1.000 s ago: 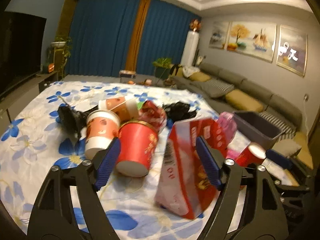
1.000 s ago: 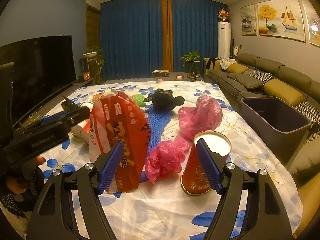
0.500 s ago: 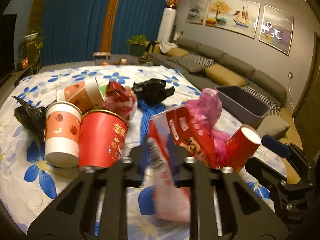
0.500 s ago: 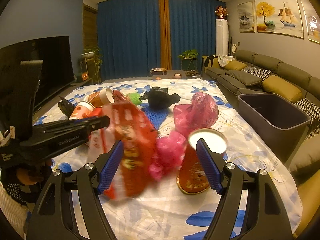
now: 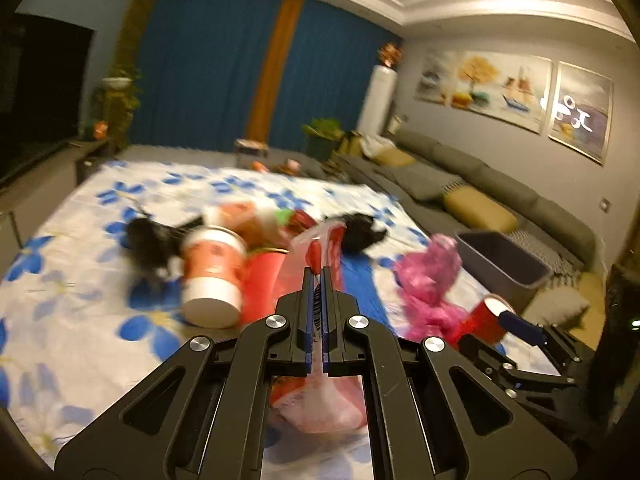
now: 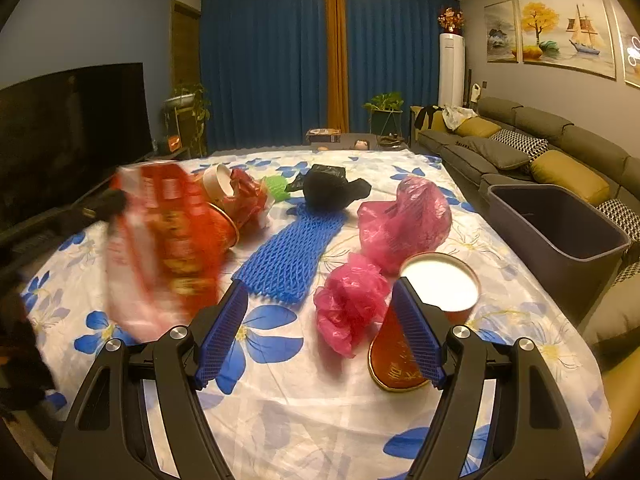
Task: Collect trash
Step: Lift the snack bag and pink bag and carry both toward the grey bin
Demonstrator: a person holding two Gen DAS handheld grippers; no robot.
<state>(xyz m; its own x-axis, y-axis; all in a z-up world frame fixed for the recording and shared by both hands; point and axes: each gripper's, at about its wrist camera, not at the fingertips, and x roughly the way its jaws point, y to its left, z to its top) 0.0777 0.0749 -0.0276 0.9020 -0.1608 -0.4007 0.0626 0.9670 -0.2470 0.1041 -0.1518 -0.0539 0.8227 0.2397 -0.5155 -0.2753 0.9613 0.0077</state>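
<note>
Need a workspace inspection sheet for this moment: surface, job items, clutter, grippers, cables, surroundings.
Surface: white cloth with blue flowers over the table, wrinkled.
Job's things: red snack bag lifted at the left; blue foam net, two pink bags, black bag, red cup and more cups on the cloth; grey bin beside the table, on the sofa side.
Clutter: nothing seen beyond the trash.
Grippers: left gripper has just closed, pinching the snack bag; right gripper open, nothing between its fingers.
Cables: nothing seen.
Surroundings: sofa, blue curtains, television, wall paintings.
</note>
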